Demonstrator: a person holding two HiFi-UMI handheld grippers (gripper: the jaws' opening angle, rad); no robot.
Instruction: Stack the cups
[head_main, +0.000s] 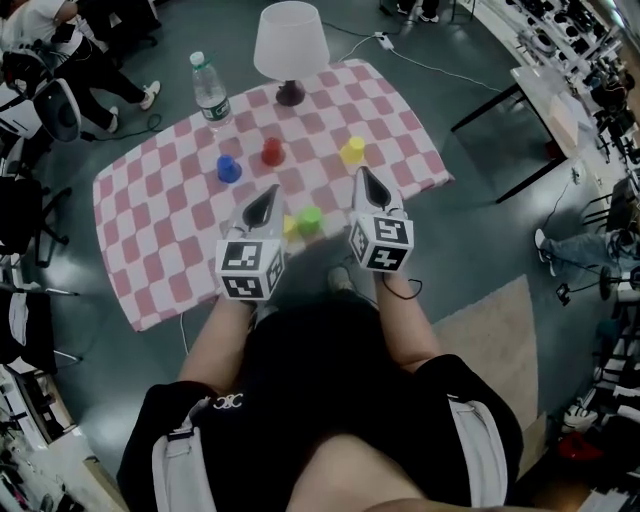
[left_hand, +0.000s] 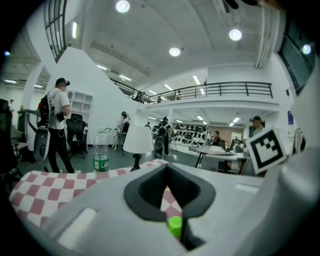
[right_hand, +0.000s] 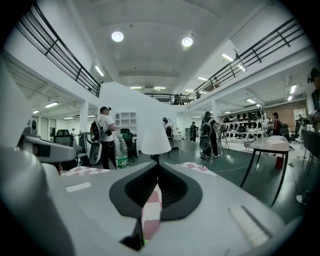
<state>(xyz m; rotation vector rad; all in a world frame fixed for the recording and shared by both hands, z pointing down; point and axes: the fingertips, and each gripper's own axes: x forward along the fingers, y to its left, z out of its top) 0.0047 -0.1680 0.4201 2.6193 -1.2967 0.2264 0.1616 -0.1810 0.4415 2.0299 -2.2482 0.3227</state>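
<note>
Your left gripper (head_main: 268, 192) and right gripper (head_main: 362, 173), fingers closed and empty, hang over the checkered cloth (head_main: 150, 222) bearing a lamp (head_main: 290, 45) and bottle (head_main: 209, 92); grey floor (head_main: 485, 205) surrounds it.

left tongs (head_main: 270, 192): jaws apparently together | right tongs (head_main: 363, 175): jaws together | both side by side

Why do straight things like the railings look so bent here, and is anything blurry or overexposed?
Head view: the wide lens bows the edges of the checked cloth, and the lampshade is washed out white. Left gripper view: the balcony railing curves, the ceiling lights glare, the green cup is soft. Right gripper view: the railings bow, and the corners go black.
</note>
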